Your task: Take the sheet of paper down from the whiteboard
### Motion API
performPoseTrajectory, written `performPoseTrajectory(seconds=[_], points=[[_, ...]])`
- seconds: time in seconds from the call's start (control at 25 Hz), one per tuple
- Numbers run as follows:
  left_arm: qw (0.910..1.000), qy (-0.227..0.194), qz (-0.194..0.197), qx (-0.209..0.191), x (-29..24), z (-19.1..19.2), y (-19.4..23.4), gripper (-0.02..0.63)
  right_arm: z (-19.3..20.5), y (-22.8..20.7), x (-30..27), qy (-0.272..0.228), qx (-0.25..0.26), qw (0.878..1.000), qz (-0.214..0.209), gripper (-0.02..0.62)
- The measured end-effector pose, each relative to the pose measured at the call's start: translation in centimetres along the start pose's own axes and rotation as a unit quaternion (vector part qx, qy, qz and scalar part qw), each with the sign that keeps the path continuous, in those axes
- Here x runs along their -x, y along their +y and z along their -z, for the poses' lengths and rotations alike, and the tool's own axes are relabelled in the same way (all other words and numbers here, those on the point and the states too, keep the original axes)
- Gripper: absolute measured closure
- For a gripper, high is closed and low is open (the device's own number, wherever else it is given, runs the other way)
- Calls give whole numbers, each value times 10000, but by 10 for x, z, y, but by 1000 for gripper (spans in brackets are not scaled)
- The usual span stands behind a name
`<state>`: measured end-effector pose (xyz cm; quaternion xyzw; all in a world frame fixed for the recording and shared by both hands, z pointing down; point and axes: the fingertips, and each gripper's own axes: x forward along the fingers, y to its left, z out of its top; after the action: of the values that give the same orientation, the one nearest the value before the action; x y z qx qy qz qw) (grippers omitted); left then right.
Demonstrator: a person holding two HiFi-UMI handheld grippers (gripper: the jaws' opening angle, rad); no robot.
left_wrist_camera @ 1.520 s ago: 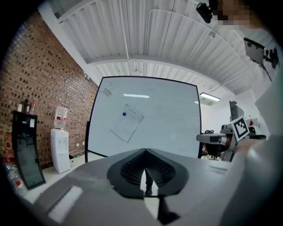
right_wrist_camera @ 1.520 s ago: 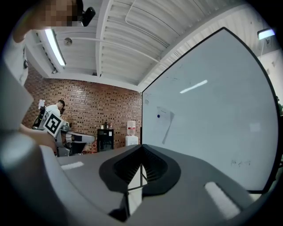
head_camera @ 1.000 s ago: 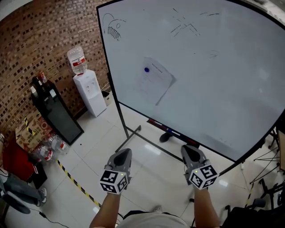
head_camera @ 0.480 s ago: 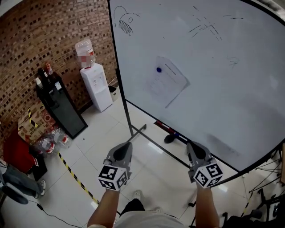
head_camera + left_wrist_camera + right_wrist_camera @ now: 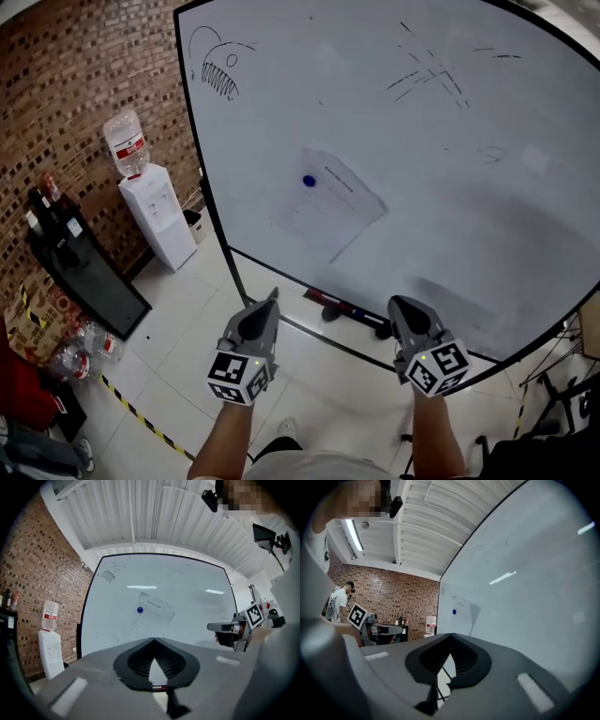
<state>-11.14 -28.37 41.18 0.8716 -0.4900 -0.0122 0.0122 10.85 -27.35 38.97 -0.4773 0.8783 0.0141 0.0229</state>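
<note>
Hanging on one large whiteboard (image 5: pixel 487 187), a single sheet of paper (image 5: pixel 330 204) sits tilted near the board's middle, pinned at its upper left by one round blue magnet (image 5: pixel 308 182). Two grippers are held side by side below, well apart from the sheet. The left gripper (image 5: pixel 273 296) and right gripper (image 5: pixel 397 303) both have jaws pressed together, nothing between them. One water dispenser (image 5: pixel 155 211) carrying one bottle (image 5: pixel 126 143) stands against the brick wall (image 5: pixel 66 84).

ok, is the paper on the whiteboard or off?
On. The paper sits on the whiteboard under a blue magnet; left claw and right claw are shut, short of it.
</note>
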Motion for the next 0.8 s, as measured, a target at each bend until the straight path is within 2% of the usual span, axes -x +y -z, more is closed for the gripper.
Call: performPoseTrajectory(seconds=[0.28,0.52,0.8], points=[[9974,-158,658,-251,-63,-28,55,604,-27,-9,-53,-202,198,9976,631,589],[9945,-248,997,-224,-100,-40,69,604,-40,-22,-78,-218,311,9954,885,589],[9927,-320,1057,-474,-144,-54,73,604,-60,-46,-90,-394,379,9940,952,589]])
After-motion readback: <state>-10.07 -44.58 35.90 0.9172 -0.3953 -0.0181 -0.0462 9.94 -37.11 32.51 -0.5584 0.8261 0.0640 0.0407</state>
